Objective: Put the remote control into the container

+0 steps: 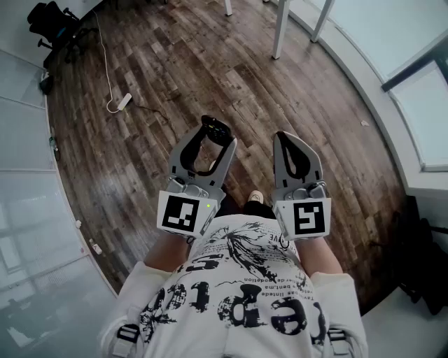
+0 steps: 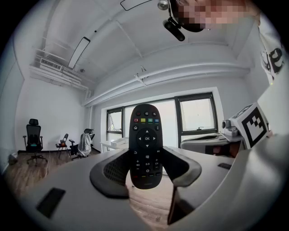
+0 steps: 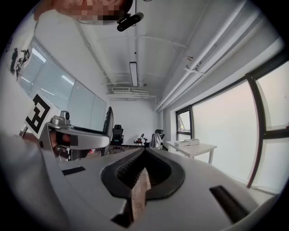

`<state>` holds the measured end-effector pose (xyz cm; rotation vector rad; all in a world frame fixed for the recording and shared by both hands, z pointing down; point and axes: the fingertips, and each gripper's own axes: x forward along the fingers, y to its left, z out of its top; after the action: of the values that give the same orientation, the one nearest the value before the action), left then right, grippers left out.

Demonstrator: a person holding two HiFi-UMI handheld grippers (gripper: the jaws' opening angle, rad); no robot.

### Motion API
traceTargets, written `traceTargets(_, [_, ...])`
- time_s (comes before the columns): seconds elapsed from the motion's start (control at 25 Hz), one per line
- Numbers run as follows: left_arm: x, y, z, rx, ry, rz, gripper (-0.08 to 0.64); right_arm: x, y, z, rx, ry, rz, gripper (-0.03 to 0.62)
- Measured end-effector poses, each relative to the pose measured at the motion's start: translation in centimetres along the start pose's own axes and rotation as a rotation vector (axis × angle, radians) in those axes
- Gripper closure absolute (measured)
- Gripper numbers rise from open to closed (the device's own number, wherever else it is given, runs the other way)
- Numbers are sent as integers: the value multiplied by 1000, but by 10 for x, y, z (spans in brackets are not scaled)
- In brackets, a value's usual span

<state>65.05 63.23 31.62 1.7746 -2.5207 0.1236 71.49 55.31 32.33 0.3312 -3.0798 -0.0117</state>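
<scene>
A black remote control (image 2: 146,144) stands upright between the jaws of my left gripper (image 2: 145,173), its buttons facing the camera, and the pads are shut on its lower half. From the head view, the same remote (image 1: 212,126) shows as a dark shape at the tip of the left gripper (image 1: 215,137), held level in front of the person's body. Beside it, my right gripper (image 1: 286,138) is also level. Its jaws (image 3: 144,155) meet at the tips with nothing between them. No container is in any view.
Below is a dark wooden floor (image 1: 161,77). White table legs (image 1: 280,28) stand ahead, a power strip with its cable (image 1: 122,103) lies to the left, and a black office chair (image 1: 52,21) is at the far left. Windows run along the right wall (image 1: 427,105).
</scene>
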Motion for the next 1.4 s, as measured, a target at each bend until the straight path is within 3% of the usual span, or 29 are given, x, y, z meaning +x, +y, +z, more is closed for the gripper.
traceTargets(0.36, [2,-5,-6,5,16,-13,327,-1,-5,-4,-8,2,-5,591])
traceTargets(0.64, [8,-12,-5,4,17,-20,327,-9,-13,6,-59,-51,-34,591])
traceTargets(0.92, [13,-20,5,21,22,-2,327,-13,-23,8,-10,-67,-6,591])
traceTargets(1.2, [36,-12,-1,-8,33,8,327,9,-41,-28,70,87,22,591])
traceTargets(1.4, [50,16,2,-33,5,11,327,31,-40,-28,47,108,22,591])
